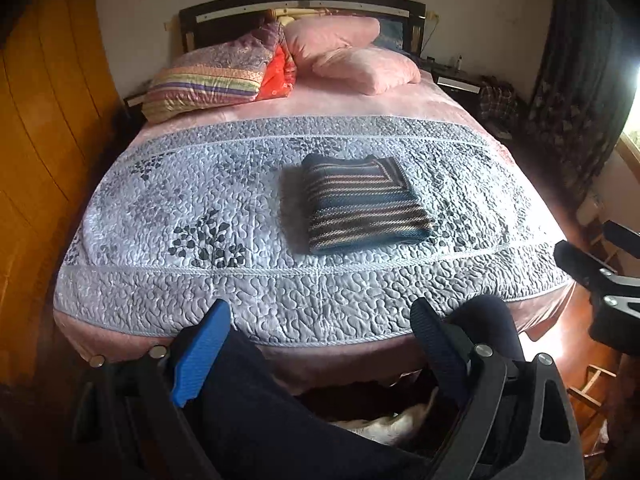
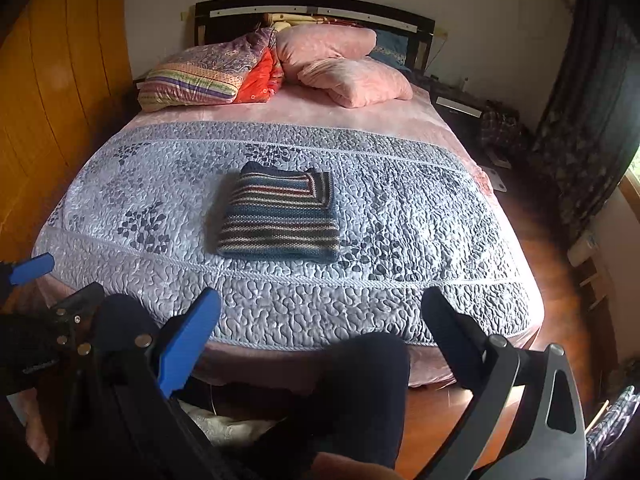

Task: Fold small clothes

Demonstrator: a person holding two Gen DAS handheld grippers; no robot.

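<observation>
The left hand-held gripper (image 1: 320,320) hangs spread and empty at six o'clock off the foot of the bed (image 1: 168,200), the striped sweater (image 1: 360,204) lies folded square mid-quilt, seemingly finished, and the right hand-held gripper (image 2: 320,312) waits likewise spread, gripping nothing, at six o'clock.

A bed (image 1: 224,216) with a grey quilt fills the room, its dark headboard (image 1: 300,2) against a pale wall (image 1: 480,20). Pink pillows (image 1: 360,60) and a striped one (image 1: 200,84) lie at its head. A wooden wardrobe (image 1: 44,120) stands left; right, a dark curtain (image 1: 576,80), a bright window (image 1: 634,92) and reddish floor (image 2: 540,264)
</observation>
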